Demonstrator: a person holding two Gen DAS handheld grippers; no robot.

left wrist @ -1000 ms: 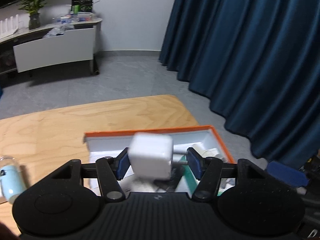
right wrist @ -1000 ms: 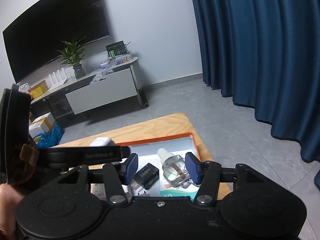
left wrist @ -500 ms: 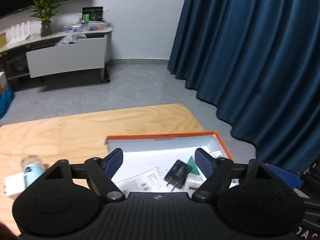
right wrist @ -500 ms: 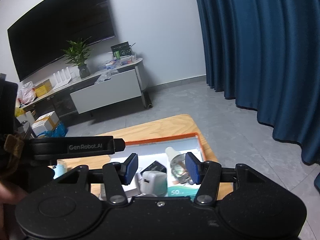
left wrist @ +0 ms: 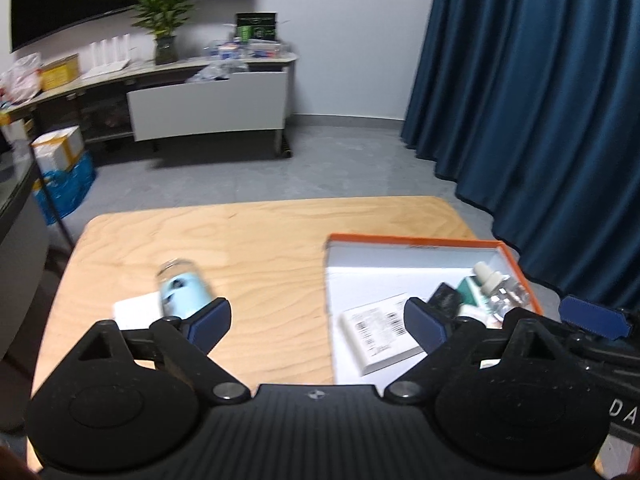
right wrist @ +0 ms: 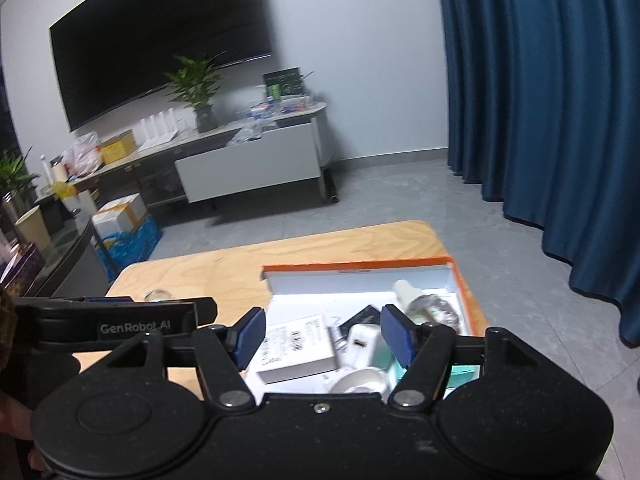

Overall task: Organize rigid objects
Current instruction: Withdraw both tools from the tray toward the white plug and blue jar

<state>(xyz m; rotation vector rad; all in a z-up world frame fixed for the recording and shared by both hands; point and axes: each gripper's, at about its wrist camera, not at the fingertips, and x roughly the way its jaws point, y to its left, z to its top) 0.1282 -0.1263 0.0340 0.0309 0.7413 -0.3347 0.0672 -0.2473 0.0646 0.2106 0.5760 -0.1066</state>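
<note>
Blue bottle (left wrist: pixel 182 294) lies on wooden worktop (left wrist: pixel 260 240), just past left hand-held gripper (left wrist: pixel 318 322), long axis pointing away. Left nearer. Both jaws just opening, wide, empty. Right hand-held gripper (right wrist: pixel 322 334) over orange box (right wrist: pixel 464 292).

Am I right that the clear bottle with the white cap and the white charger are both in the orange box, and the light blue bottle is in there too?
Not quite. The light blue bottle lies outside on the wooden table, left of the orange box, as the left wrist view shows. The clear bottle and white charger are in the box.
</note>
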